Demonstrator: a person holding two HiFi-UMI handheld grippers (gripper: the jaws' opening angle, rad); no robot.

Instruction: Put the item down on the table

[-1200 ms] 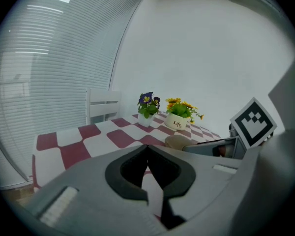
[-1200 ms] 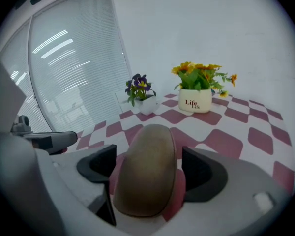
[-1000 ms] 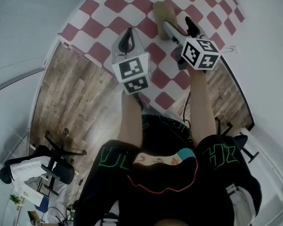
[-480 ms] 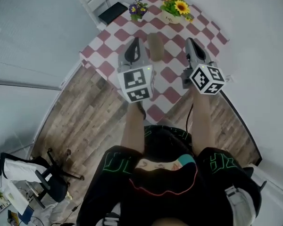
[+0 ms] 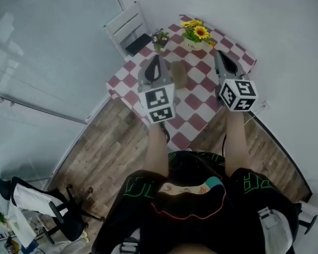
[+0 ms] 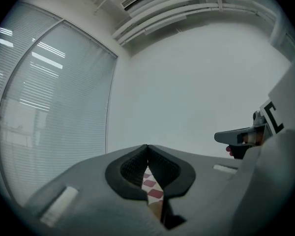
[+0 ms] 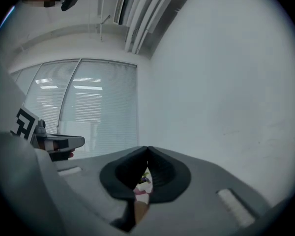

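"Where is the item?"

"The tan item point(image 5: 178, 74) lies flat near the middle of the red-and-white checked counter point(image 5: 199, 103). In the head view its long axis runs roughly from 12 to 6 o'clock, with the far end tipped a little towards 11. I cannot tell what it is, or which end is its front."

"And the claws?"

"Neither touches it. The left claw point(image 5: 157, 61) shows at the item's 9 o'clock, close beside it in that view. The right claw point(image 5: 221, 58) is at its 3 o'clock, farther off. Both are pinched together with their tips meeting, and both are empty. In each gripper view only a sliver of checked cloth shows below the closed tips."

"What lies beyond?"

"A sunflower pot point(image 5: 197, 32) stands at the item's 1 o'clock by the far edge. Small purple flowers point(image 5: 160, 36) are at 11, and a white chair point(image 5: 128, 27) is past them."
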